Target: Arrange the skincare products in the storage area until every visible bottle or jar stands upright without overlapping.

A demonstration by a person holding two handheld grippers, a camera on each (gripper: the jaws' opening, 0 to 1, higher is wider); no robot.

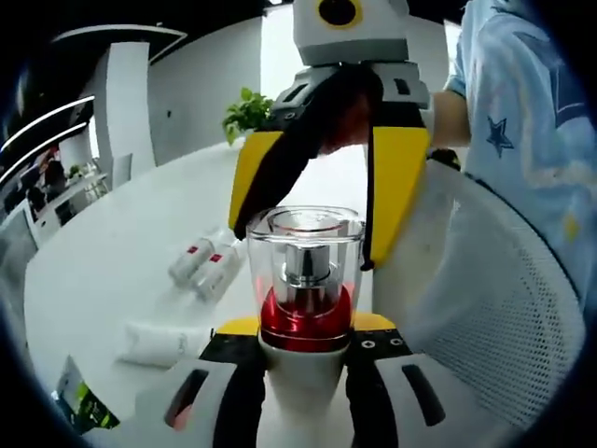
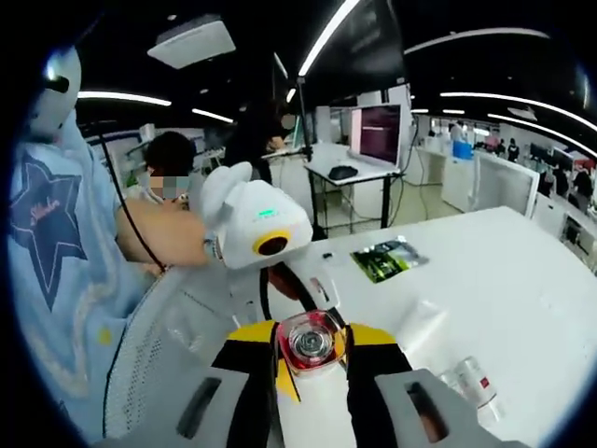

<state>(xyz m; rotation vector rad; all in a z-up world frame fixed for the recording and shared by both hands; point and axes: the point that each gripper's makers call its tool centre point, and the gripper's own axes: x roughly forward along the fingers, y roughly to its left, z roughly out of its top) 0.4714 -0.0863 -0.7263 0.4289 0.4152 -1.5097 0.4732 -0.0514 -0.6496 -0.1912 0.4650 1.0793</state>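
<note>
A: In the left gripper view, what holds the bottle?

B: The red bottle with clear cap (image 1: 305, 280) stands upright at the centre, a little toward 6 o'clock. The left gripper (image 1: 306, 359) rises from 6 o'clock, and its jaws are pressed on the white lower part of the bottle. The right gripper (image 1: 322, 187) comes down from 12 o'clock; its yellow fingers (image 1: 396, 177) stand at both sides of the cap, but I cannot tell if they touch it. At 9 o'clock two small bottles with red labels (image 1: 207, 266) lie flat on the white table (image 1: 112, 261), and a white tube (image 1: 159, 341) lies near them at 8 o'clock. A white mesh basket (image 1: 494, 308) is at 3 o'clock.

A: And the right gripper view?

B: There we look down on the same bottle (image 2: 308, 343), at 6 o'clock, between the right gripper's (image 2: 311, 359) jaws. They are close around it; a firm pinch I cannot confirm. The left gripper (image 2: 266, 229) reaches in from 10 o'clock.

A: Which step is this?

B: I think it is a handover or a two-handed placing. Next, one gripper should let go, and the bottle must go down upright, apart from the others. The lying bottles are not yet stood up.
</note>
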